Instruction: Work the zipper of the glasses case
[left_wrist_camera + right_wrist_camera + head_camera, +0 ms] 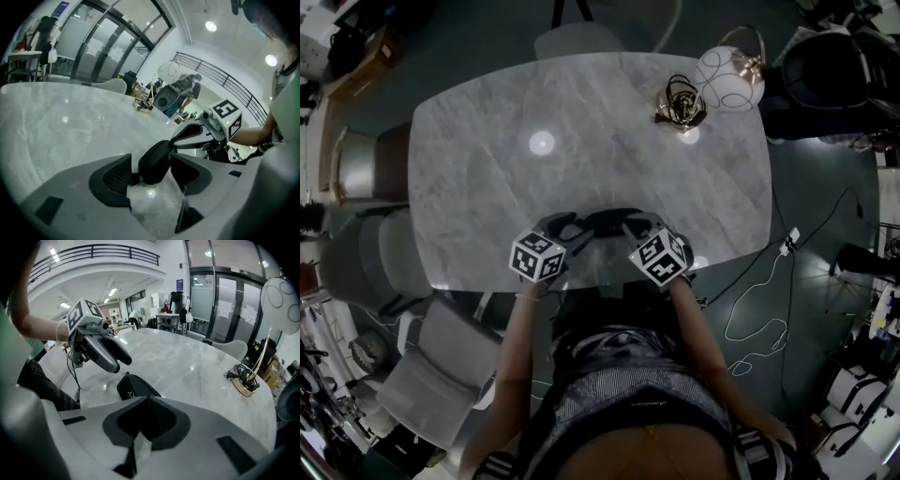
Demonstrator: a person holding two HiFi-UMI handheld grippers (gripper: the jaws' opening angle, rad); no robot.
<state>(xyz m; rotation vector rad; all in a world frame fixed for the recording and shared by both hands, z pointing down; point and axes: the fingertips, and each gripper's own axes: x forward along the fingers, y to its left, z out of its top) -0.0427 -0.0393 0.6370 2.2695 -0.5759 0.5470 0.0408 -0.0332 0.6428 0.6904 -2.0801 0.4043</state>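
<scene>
At the table's (487,187) near edge lies the black case (614,222), one end between the spread jaws of the left gripper (151,174) (no pad pressing it). The right gripper (149,405), jaws pressed together and empty, tilts down just beside the case. Both forearms reach forward, converging.

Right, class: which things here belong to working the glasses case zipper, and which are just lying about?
Part of the job:
- glasses case
- left hand-held gripper, open, with one end of the case between its jaws
- right hand-held gripper, shut and empty

Just lying about:
- globe lamp
- coiled black cable
- grey chair
- white cable on the floor
</scene>
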